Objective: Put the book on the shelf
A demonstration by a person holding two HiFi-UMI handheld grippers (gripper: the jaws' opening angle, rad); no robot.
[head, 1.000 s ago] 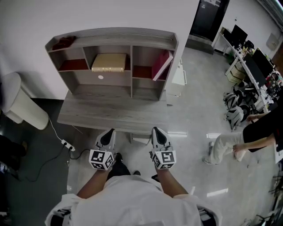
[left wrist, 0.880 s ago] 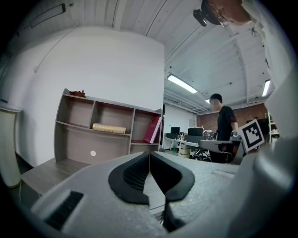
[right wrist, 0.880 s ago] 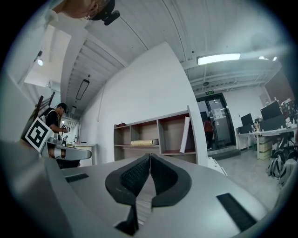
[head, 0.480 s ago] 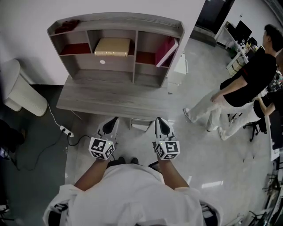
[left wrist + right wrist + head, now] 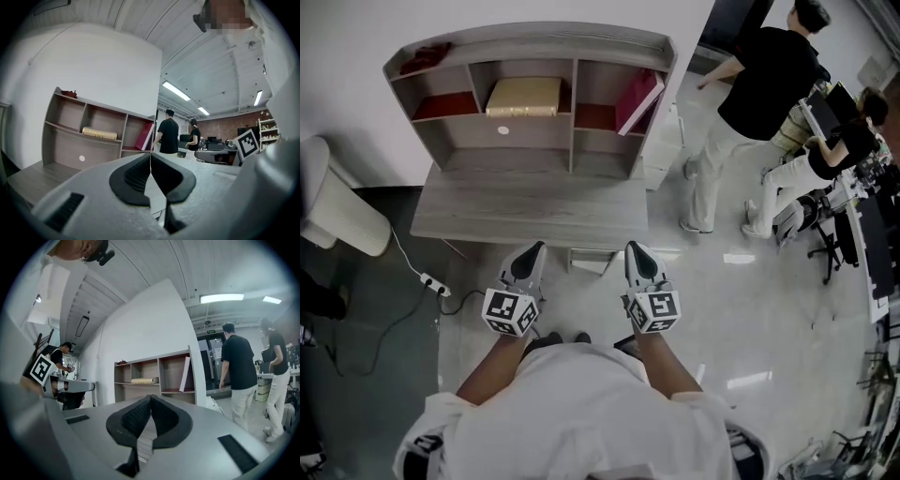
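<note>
Apparently finished, the left gripper and right gripper hang pinched together, empty, short of the desk's near edge, while the pink book leans tilted in the shelf's right compartment and, lacking support, might slide flat.

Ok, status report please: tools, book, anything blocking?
Left tool and right tool shut, empty, short of the desk. Pink book leans in the right compartment of the shelf, gold book flat in the middle. Nothing blocking.
</note>
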